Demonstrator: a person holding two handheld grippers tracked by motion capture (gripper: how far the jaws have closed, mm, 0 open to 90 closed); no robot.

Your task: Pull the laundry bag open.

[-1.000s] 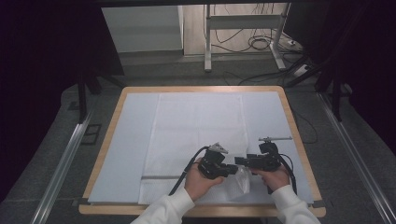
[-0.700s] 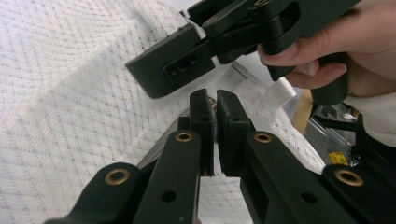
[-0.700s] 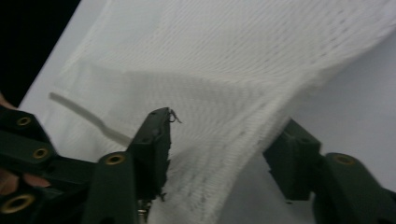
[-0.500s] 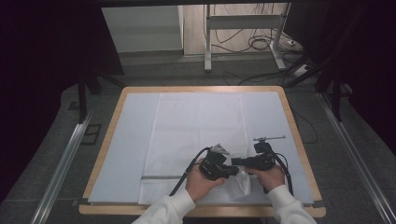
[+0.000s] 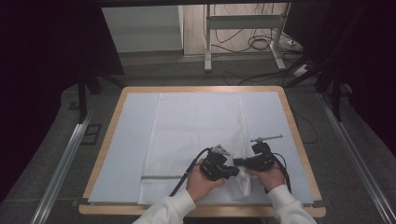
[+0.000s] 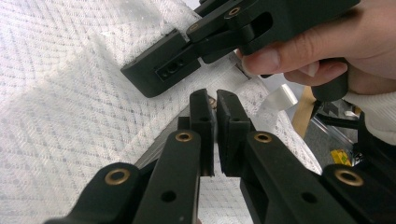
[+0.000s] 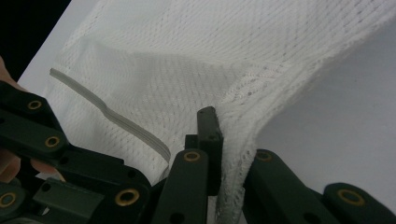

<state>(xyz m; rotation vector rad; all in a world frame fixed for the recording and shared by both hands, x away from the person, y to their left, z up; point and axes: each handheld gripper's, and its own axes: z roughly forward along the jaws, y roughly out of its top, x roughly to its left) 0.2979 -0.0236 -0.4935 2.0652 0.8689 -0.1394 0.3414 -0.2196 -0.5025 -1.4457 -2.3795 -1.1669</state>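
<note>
A white mesh bag (image 5: 196, 130) lies flat on the pale mat, its grey zipper (image 7: 121, 123) running near the front edge. My left gripper (image 5: 235, 172) (image 6: 215, 100) is shut at the bag's front right corner, with a small brass piece of the zipper pinched between the tips. My right gripper (image 5: 236, 162) (image 7: 224, 121) points left toward it. Its jaws have just been closing and now pinch the bag's seamed edge (image 7: 243, 140), which hides one jaw. The mesh (image 6: 70, 93) is lifted and puckered around both grips.
The pale mat (image 5: 130, 154) covers a wooden table (image 5: 299, 140). Metal rails (image 5: 65, 163) run along the floor on both sides. A desk frame (image 5: 208, 42) and loose cables (image 5: 261, 44) stand beyond the far edge. A hand (image 6: 336, 51) holds the right gripper close by.
The right gripper slid a little left toward the left gripper and its jaws closed on the bag's edge. The left gripper stayed put.
</note>
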